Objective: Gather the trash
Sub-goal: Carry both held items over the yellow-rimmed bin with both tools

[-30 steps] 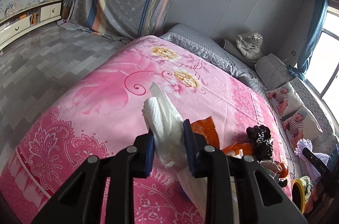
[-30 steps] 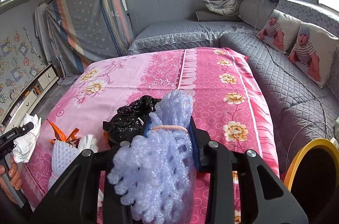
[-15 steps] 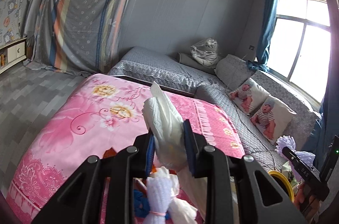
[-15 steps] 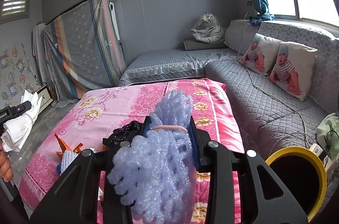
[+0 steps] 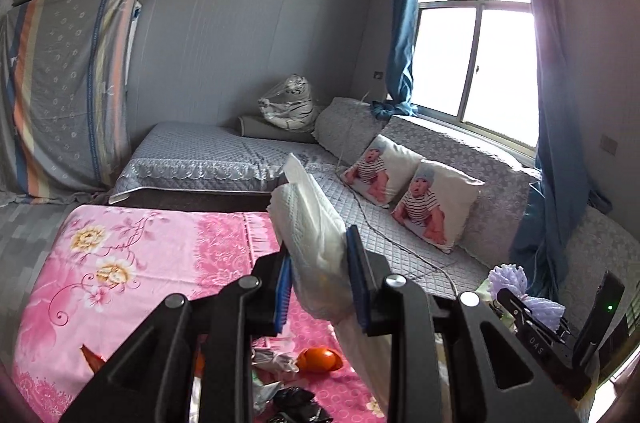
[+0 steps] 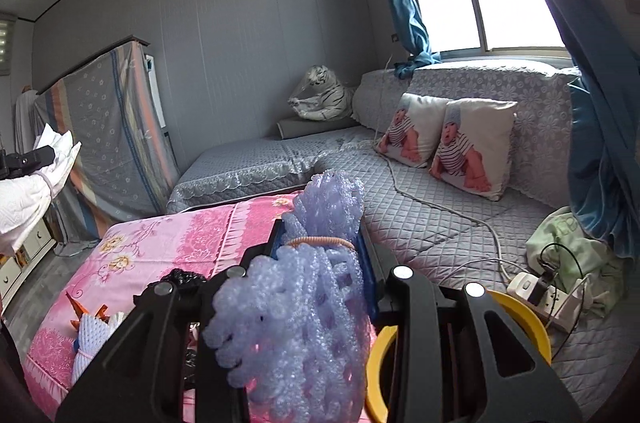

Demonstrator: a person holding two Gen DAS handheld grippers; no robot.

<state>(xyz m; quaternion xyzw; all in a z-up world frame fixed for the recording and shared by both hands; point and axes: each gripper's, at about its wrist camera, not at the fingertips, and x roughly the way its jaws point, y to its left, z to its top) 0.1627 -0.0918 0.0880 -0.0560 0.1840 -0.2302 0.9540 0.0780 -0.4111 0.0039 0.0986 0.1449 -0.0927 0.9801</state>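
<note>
My left gripper [image 5: 320, 279] is shut on a wad of white tissue paper [image 5: 312, 231] and holds it above the pink floral cloth [image 5: 132, 263]. My right gripper [image 6: 322, 255] is shut on a bundle of lilac foam netting [image 6: 304, 311] tied with an orange band. The netting also shows in the left wrist view [image 5: 516, 283], and the white tissue at the left edge of the right wrist view [image 6: 32, 191]. A yellow-rimmed bin [image 6: 532, 327] sits just below and behind my right gripper.
Loose trash lies on the pink cloth: black plastic [image 6: 180, 281], orange wrappers [image 5: 320, 359], a white-blue foam net [image 6: 88, 339]. A grey quilted sofa [image 6: 440, 183] holds two baby-print pillows [image 6: 472, 147], a cable, a power strip [image 6: 536, 287] and a green cloth [image 6: 572, 247].
Both grippers have lifted and swung right, away from the pink cloth toward the sofa and window. Each keeps its hold. The yellow bin has come nearer under the right gripper.
</note>
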